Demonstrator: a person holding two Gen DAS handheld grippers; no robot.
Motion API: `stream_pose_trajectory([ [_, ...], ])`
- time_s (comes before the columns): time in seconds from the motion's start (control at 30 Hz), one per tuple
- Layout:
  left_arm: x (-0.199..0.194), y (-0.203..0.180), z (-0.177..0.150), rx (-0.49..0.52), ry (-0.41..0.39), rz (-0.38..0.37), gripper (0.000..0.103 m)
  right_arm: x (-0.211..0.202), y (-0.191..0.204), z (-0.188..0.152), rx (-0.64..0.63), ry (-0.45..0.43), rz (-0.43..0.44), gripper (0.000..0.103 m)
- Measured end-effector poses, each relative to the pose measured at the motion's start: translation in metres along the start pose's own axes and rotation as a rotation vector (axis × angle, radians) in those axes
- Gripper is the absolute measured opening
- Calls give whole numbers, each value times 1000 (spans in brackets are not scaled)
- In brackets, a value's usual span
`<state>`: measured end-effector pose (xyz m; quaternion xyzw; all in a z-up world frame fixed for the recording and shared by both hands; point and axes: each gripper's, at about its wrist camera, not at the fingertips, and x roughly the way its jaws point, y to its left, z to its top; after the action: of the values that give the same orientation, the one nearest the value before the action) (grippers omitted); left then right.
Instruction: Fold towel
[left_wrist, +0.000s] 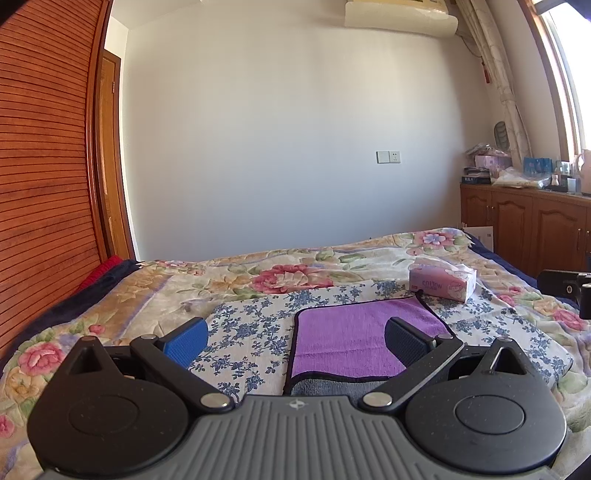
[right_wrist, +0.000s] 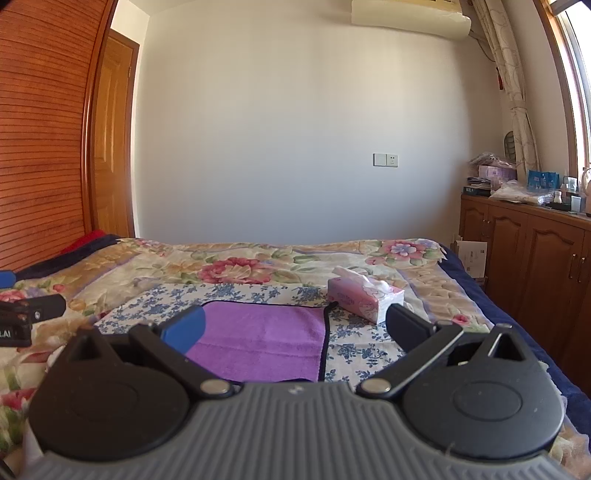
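A purple towel (left_wrist: 354, 332) with a dark trim lies flat on the bed, its grey underside showing at the near edge. It also shows in the right wrist view (right_wrist: 266, 339). My left gripper (left_wrist: 295, 338) is open and empty, held above the towel's near left part. My right gripper (right_wrist: 295, 328) is open and empty, above the towel's near right part. Part of the other gripper shows at each view's side edge.
A pink tissue pack (left_wrist: 441, 282) lies on the bed just beyond the towel's far right corner, also in the right wrist view (right_wrist: 364, 297). A blue-flowered cloth (left_wrist: 251, 325) lies under the towel on the floral quilt (left_wrist: 155, 295). Wooden cabinets (right_wrist: 535, 258) stand right, a wardrobe (left_wrist: 40, 147) left.
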<state>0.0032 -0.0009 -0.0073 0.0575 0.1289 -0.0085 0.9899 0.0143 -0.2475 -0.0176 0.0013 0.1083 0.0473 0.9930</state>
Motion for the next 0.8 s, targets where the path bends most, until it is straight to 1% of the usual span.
stream_pose_trajectory([
  [0.47,21,-5,-7,24,63,-21,103,18,0,-1,-16,14,2,103],
  [0.8,47,-2,-11,9,124,-36,103,43,-4,-4,-25,63,18,103],
])
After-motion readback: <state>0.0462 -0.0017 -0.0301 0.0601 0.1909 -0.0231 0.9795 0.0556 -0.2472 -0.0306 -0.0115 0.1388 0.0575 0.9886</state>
